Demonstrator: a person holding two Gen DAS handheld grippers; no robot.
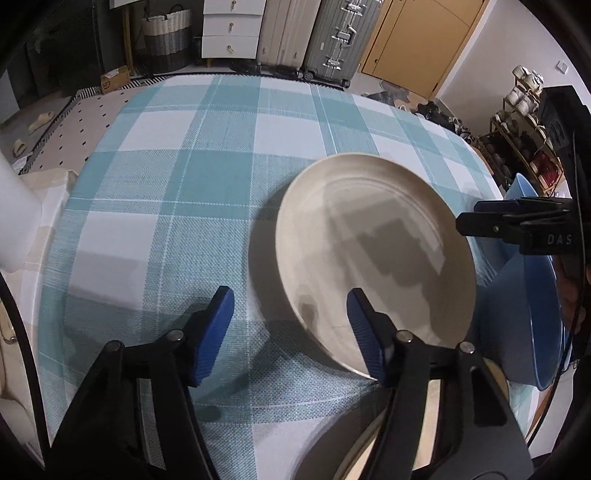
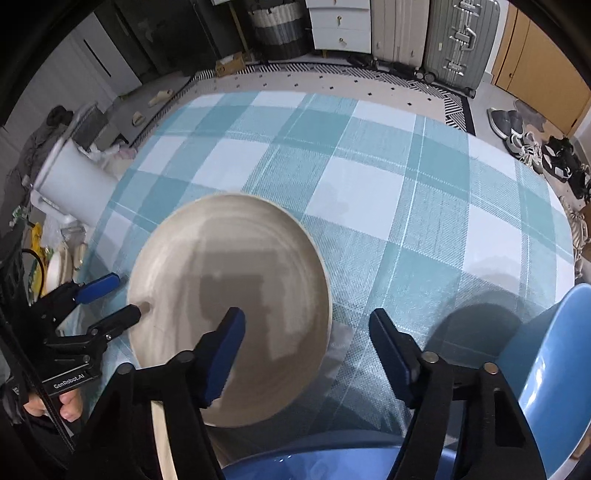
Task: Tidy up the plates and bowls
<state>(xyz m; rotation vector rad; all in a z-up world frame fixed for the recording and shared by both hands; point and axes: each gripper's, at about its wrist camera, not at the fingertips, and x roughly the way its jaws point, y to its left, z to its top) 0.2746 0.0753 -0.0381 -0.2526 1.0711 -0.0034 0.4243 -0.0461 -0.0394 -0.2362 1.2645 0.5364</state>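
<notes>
cream plate, blue bowl, checked tablecloth

Dim, even indoor light; heavy fisheye bending, black vignette at the corners.
The round cream ceramic plate carries blocky grey shadows and slight motion blur, and the teal-and-white checked tablecloth shows soft shadows.

A lived-in home: beyond the checked tablecloth ahead stand suitcases, a drawer unit, a laundry basket and loose shoes.
</notes>
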